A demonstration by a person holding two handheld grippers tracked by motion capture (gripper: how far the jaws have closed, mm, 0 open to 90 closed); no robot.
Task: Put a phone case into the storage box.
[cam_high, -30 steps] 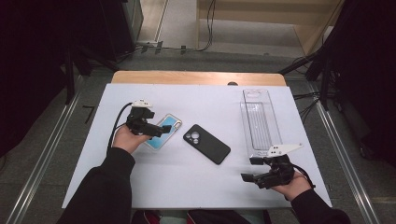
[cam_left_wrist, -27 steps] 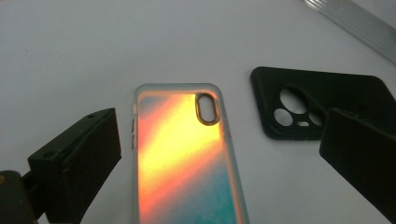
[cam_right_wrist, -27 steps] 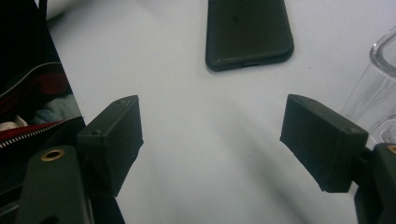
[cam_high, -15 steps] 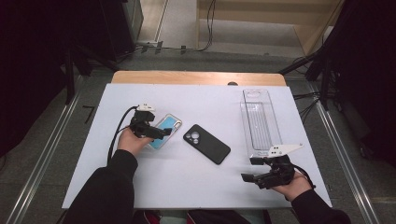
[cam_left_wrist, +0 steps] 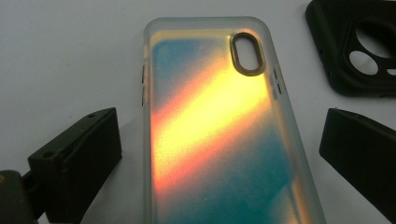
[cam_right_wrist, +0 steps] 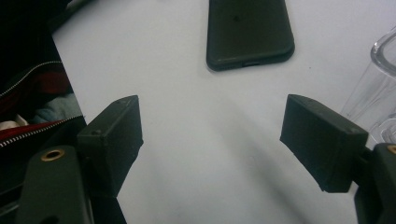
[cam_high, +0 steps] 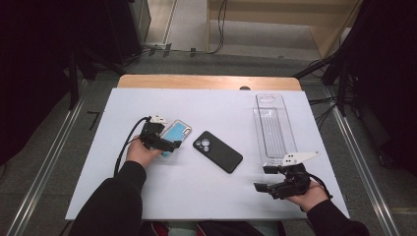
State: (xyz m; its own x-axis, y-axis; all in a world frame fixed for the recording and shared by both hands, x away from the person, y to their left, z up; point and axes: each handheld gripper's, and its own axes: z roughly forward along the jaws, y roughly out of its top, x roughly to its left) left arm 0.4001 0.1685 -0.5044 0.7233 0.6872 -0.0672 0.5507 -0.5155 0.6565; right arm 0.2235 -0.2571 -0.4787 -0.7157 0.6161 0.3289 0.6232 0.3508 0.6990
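The left gripper [cam_high: 164,143] was held low over the white tabletop [cam_high: 98,162], its fingers [cam_left_wrist: 79,158] spread wide on either side of an iridescent phone case [cam_left_wrist: 215,135] without touching it. The case lay flat, back up, left of a black phone case [cam_high: 218,151], its long axis slanted and its camera cutout pointing away from the hand. The right gripper [cam_high: 265,179] was kept near the front edge beside a clear plastic tray [cam_high: 273,129], its fingers wide apart and empty.

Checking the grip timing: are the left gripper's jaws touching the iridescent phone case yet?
Apart. In the left gripper view, white table shows between each jaw of the left gripper and the iridescent phone case.
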